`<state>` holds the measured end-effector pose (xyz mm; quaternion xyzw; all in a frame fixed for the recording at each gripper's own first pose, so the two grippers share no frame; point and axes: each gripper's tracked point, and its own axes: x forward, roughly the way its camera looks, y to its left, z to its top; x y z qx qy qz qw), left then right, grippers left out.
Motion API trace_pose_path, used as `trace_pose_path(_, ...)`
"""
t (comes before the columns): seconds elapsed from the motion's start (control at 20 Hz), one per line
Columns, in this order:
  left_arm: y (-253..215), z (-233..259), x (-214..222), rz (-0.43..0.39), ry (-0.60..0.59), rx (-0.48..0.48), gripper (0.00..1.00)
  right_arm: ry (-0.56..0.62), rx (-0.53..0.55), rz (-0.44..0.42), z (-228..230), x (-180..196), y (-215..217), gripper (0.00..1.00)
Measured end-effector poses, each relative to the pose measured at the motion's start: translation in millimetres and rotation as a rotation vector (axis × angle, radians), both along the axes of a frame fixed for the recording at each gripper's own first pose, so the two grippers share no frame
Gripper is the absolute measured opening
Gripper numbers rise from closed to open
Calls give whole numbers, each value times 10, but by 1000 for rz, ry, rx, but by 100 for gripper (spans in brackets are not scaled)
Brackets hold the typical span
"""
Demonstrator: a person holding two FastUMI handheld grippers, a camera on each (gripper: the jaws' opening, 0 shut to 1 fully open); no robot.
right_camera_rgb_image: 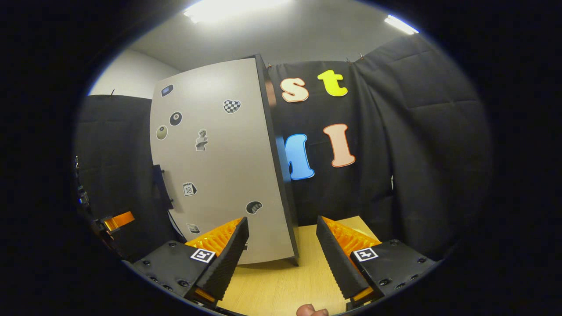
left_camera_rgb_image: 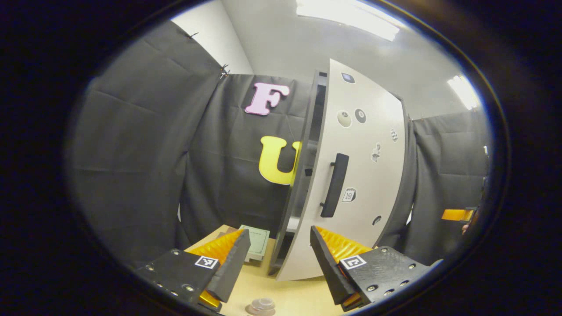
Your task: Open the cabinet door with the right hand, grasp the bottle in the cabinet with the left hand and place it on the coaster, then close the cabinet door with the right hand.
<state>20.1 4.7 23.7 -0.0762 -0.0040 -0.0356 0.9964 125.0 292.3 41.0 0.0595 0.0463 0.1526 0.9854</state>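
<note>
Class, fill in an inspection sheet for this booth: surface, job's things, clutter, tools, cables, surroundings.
Surface: light wooden table.
Job's things: cabinet door looks shut, with stickers on its front; handle not gripped; round coaster on the table by the left tool; bottle hidden.
Clutter: greenish pad lying beside the cabinet.
Tools: left tool open, empty; right tool open, empty.
Cables: nothing seen.
Surroundings: black cloth wall; ceiling lights on.

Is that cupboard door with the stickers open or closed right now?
Nearly closed: the cabinet door sits close against the dark cabinet frame, with a narrow gap along its handle side. Neither gripper touches it.
</note>
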Motion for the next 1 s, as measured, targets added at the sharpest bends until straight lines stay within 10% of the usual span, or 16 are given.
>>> trace_pose_path(0.5, -262, -95, 27, 75, 6, 201, 82, 38, 23, 91, -188, 83, -218, 97)
trace_pose_path(1.0, -467, -14, 59, 18, -16, 206, 82, 26, 8, 59, -173, 257, -44, 97)
